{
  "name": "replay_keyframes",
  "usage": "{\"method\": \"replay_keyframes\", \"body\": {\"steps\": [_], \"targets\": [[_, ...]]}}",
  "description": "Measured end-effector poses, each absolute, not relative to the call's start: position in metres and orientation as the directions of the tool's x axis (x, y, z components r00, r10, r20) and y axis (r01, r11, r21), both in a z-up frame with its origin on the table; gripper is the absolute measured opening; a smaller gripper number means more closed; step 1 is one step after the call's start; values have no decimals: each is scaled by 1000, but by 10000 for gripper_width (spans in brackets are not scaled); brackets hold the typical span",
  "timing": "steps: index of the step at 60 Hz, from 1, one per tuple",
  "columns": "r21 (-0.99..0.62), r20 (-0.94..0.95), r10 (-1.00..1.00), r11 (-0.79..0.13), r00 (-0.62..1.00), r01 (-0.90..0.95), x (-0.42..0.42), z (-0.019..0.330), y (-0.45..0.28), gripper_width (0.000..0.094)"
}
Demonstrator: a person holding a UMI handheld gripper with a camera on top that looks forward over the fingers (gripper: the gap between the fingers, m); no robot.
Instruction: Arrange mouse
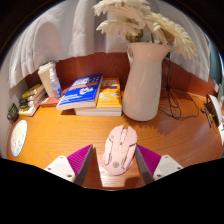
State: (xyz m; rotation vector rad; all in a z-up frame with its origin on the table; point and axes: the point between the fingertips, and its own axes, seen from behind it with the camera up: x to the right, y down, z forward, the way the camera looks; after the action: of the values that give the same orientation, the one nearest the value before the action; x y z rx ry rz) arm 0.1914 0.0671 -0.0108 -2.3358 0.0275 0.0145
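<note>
A wide view looks forward along a handheld tool (pixel 111 166) over an orange-brown wooden counter (pixel 60 135). The tool's two fingers stand apart, each with a magenta pad (pixel 80 158) on its inner face. A pale pink computer mouse (pixel 121 148) lies flat on the counter between the fingers, nearer the right pad, with its narrow end pointing away. Whether the pads touch its sides cannot be told for certain; a slim gap seems to show on the left.

Just beyond the mouse, slightly right, stands a tall cream vase (pixel 145 80) with a curved, waisted shape. It holds a bunch of pale, feathery dried plumes (pixel 140 22) that spread wide above its mouth.

Left of the vase, a stack of books (pixel 96 97) lies flat, the top cover blue. Farther left, more books (pixel 36 96) sit near a white upright object. At the far left edge of the counter lies a round white item (pixel 18 137). Dark cables (pixel 180 105) trail across the counter to the right of the vase.
</note>
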Motion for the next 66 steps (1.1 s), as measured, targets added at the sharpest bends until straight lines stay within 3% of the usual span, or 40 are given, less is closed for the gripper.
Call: {"method": "replay_keyframes", "body": {"steps": [10, 17, 30, 36, 41, 60, 66], "targets": [[-711, -13, -3, -703, 1000, -12, 189, -14, 88, 740], [-717, -10, -5, -697, 1000, -11, 189, -14, 98, 532], [-705, 35, -4, -709, 999, 22, 188, -16, 100, 390], [-683, 46, -26, -730, 999, 13, 183, -8, 96, 392], [-716, 76, -70, -698, 995, 5, 176, 26, 97, 390], [-895, 6, -156, -442, 988, -64, 39, 231, 95, 398], [-916, -21, -114, -396, 993, -65, -29, 263, 98, 401]]}}
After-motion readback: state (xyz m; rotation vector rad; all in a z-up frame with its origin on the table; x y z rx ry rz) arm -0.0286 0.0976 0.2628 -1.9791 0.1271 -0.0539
